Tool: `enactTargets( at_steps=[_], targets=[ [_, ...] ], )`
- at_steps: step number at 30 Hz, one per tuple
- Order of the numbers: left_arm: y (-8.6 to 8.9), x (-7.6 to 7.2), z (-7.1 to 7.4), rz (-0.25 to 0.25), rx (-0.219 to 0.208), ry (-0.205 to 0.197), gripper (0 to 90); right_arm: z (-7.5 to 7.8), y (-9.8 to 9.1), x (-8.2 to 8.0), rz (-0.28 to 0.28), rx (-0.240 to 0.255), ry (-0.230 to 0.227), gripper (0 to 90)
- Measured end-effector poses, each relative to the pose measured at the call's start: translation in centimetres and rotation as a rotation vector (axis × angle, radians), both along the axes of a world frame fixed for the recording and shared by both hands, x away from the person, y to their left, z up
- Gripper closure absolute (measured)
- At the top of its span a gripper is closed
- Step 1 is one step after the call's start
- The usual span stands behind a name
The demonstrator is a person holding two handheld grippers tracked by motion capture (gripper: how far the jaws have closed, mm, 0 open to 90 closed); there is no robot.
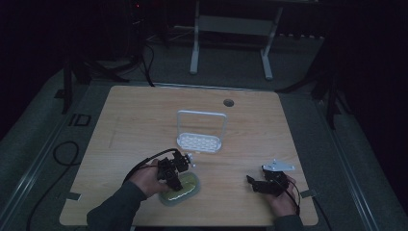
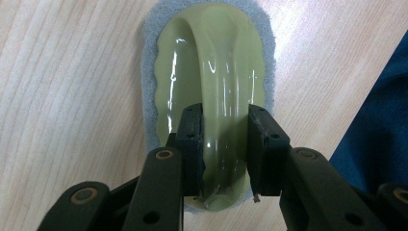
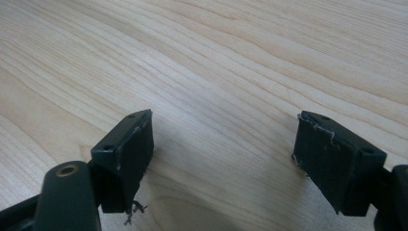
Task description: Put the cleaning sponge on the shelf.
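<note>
- Left gripper (image 2: 223,144) pinches the arched handle of the scrubber (image 2: 211,62), one jaw on each side of the pale green loop.
- Right gripper (image 3: 223,159) rests with jaws spread wide over bare wood near the table's (image 1: 144,115) front right corner, holding nothing.
- Grasp looks done; lifting or moving the scrubber seems left, as its grey pad lies flat on the table.
- Scrubber (image 1: 180,190) sits near the front edge, left of centre, directly under the left gripper (image 1: 174,174).
- Rack (image 1: 199,140) stands near the table's middle, behind the scrubber and apart from it.
</note>
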State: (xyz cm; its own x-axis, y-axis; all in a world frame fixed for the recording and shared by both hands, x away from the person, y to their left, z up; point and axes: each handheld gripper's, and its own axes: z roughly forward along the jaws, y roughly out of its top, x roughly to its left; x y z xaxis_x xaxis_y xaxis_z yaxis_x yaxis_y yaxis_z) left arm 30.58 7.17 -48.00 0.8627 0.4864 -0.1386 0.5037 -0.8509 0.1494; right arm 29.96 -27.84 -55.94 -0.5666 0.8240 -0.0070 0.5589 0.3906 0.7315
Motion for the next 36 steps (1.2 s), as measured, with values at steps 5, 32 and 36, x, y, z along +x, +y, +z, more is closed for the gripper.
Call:
enactTargets(
  at_steps=[5,32,36],
  targets=[
    [-0.1,0.1,-0.1,-0.002,0.000,0.005,69.6,0.0,0.0,0.0,0.000,0.000,0.000,21.4],
    [-0.8,0.6,0.2,-0.019,0.012,0.007,70.4,0.0,0.0,0.0,0.000,0.000,0.000,21.4],
    [-1.1,0.5,0.4,-0.039,0.034,-0.002,71.5,0.0,0.0,0.0,0.000,0.000,0.000,21.4]
  ],
)
